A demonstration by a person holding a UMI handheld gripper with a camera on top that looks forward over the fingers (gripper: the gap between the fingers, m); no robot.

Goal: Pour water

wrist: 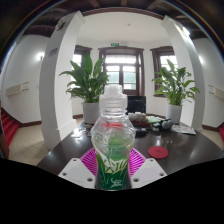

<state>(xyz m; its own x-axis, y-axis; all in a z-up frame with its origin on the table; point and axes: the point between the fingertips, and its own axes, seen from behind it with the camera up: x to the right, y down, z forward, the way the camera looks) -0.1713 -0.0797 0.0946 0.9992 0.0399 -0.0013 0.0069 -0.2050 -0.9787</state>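
A clear plastic bottle (111, 140) with a white cap and a green label stands upright between my fingers, held above the dark table (62, 152). My gripper (111, 168) is shut on the bottle's lower body, with the pink pads (91, 161) pressing on both sides. A small red cup (158, 152) sits on the table just to the right of the bottle, a little beyond the fingers.
Dark tea ware (155, 124) lies on the table behind the bottle. Two large potted plants (90, 85) stand at the far side, left and right of a window. A white pillar (58, 70) rises at the left.
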